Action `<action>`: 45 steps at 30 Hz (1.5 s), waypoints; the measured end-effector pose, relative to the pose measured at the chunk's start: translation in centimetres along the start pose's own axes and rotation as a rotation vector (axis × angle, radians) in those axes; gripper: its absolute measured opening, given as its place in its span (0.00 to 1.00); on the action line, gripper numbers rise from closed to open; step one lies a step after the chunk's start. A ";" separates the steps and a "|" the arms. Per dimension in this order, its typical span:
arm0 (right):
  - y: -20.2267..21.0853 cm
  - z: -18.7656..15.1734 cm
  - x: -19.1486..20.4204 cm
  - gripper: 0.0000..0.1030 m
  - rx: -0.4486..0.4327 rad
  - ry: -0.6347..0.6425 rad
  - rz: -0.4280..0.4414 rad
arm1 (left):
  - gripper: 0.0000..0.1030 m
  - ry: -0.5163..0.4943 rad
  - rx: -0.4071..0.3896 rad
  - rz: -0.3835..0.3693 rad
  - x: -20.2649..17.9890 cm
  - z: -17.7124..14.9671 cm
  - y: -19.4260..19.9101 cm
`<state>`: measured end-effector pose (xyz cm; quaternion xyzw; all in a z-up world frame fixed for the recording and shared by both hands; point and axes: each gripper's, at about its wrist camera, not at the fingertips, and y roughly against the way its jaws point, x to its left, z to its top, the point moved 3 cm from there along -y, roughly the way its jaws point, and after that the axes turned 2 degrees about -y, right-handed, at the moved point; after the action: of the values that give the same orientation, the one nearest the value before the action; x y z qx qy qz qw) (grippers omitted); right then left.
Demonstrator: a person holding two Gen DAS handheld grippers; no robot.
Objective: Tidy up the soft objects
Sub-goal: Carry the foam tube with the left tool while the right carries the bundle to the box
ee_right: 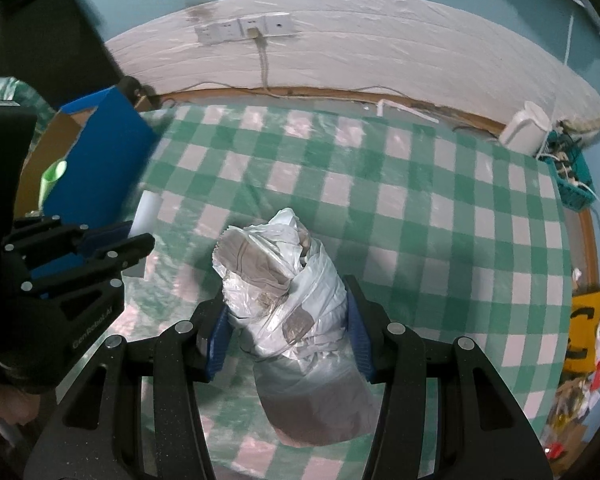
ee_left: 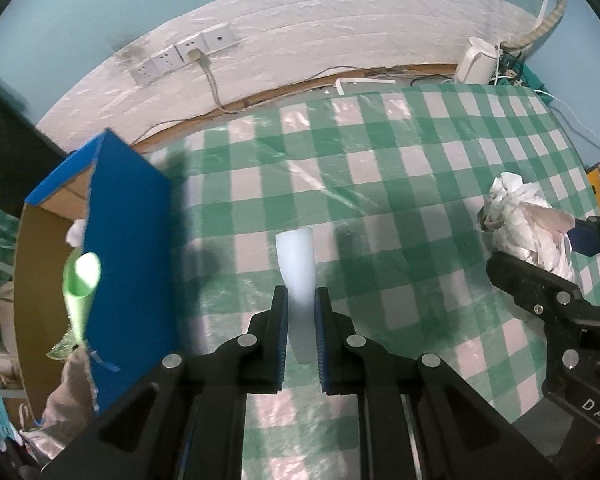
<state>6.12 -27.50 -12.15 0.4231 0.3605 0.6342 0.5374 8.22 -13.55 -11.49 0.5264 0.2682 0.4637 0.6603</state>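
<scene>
Nearest in the left wrist view, the left gripper is clamped on a pale white foam strip, its blue pads pressing both sides; the strip sticks out past the fingertips above the green-and-white checked tablecloth. In the right wrist view, the right gripper is closed around a crumpled white plastic bag bundle, which bulges between the pads and hangs out below and ahead of them.

Each gripper shows at the edge of the other's camera, the two apart with bare cloth between them.

Just to the left of the foam strip stands a blue cardboard box, open at the top with a brown inside. Its near wall is upright and close beside the left gripper. A green rolled sheet leans inside the box against that wall, with other soft items beside it that are too small to tell.

Beyond both grippers the cloth is bare across its middle and right, reaching the far table edge where a wooden trim runs along the white wall covering. A white kettle sits at the far right corner, next to a teal basket of cables. Wall sockets with one cord plugged in sit above the far edge.
</scene>
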 end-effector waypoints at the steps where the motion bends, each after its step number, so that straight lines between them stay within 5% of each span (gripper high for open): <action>1: 0.0 0.0 0.4 0.49 -0.001 0.006 0.004 | 0.12 0.004 -0.001 0.005 0.4 -0.2 0.2; 17: -0.3 1.5 7.6 0.49 -0.012 0.098 0.068 | 0.12 0.102 -0.012 0.084 7.7 -1.6 1.4; 45: 0.4 5.0 18.3 0.49 -0.043 0.243 0.123 | 0.12 0.292 -0.076 0.110 18.3 -4.6 4.5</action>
<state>9.37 -9.47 -7.11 0.3528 0.3824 0.7203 0.4588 10.65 4.91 -6.20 0.4419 0.3146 0.5804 0.6073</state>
